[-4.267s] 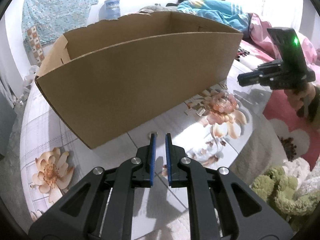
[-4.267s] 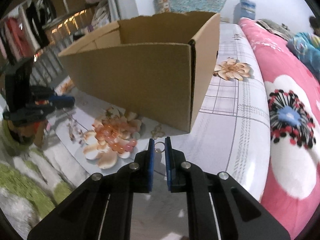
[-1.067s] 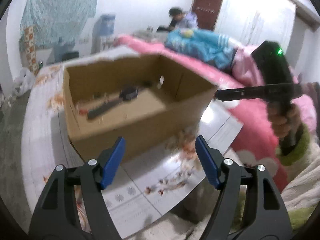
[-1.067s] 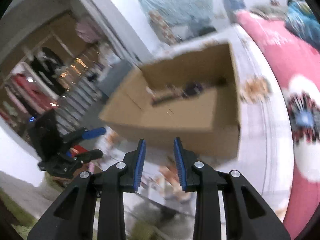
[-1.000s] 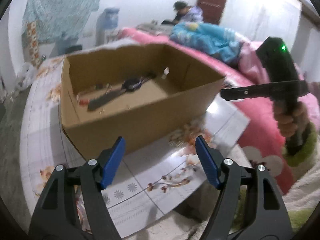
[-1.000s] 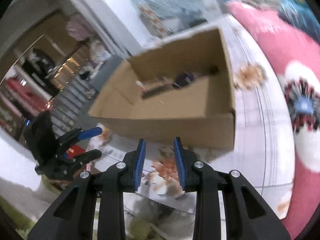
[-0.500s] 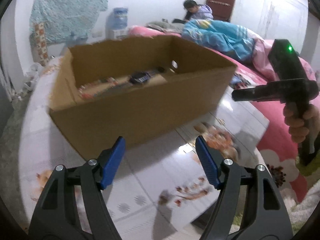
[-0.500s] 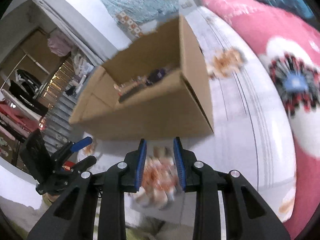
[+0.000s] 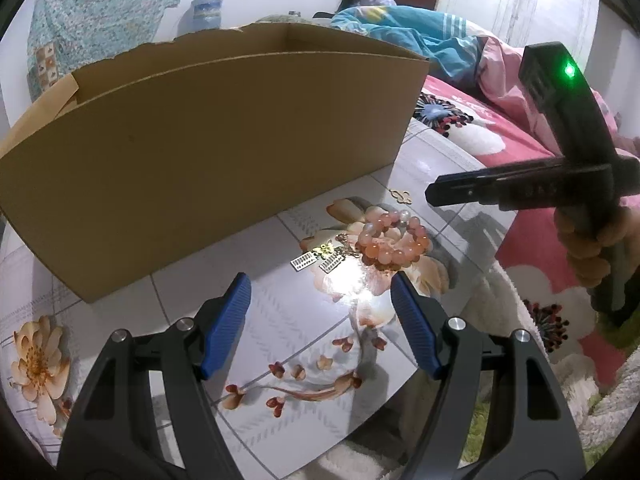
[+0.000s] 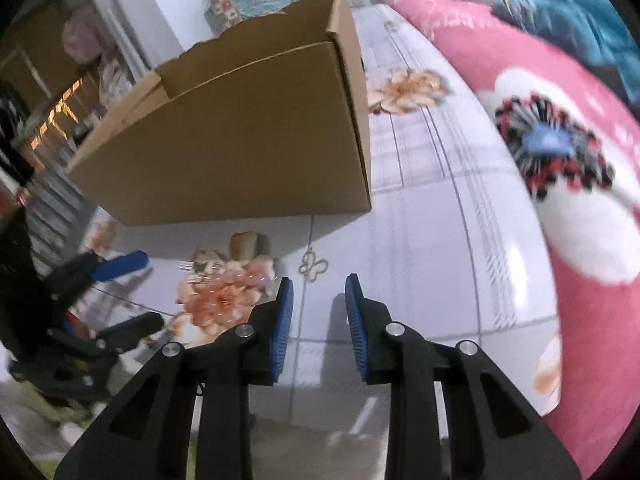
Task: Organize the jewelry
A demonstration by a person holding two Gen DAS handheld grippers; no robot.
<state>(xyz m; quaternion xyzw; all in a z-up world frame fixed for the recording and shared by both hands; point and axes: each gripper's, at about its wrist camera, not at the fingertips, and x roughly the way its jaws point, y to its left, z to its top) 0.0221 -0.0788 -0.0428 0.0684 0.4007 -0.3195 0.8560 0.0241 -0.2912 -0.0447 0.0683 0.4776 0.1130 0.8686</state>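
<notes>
– Where's the jewelry?
– On the desk [image 9: 280, 320] before the cardboard box [image 9: 208, 140]: bead bracelet [image 9: 394, 242] ahead of the empty, wide-open left claw [image 9: 320, 316]; gold butterfly pendant [image 10: 313, 267] just beyond the part-open, empty right claw [image 10: 319, 312].

The cardboard box [image 9: 208, 136] turns its near wall to both cameras, so its inside is hidden. In the right wrist view the bead bracelet [image 10: 236, 276] and the small pieces beside it blur together; the left tool [image 10: 120, 292] is smeared and cut off by the left edge. In the left wrist view, the right tool [image 9: 532, 188] shows side-on, its pads hidden.
</notes>
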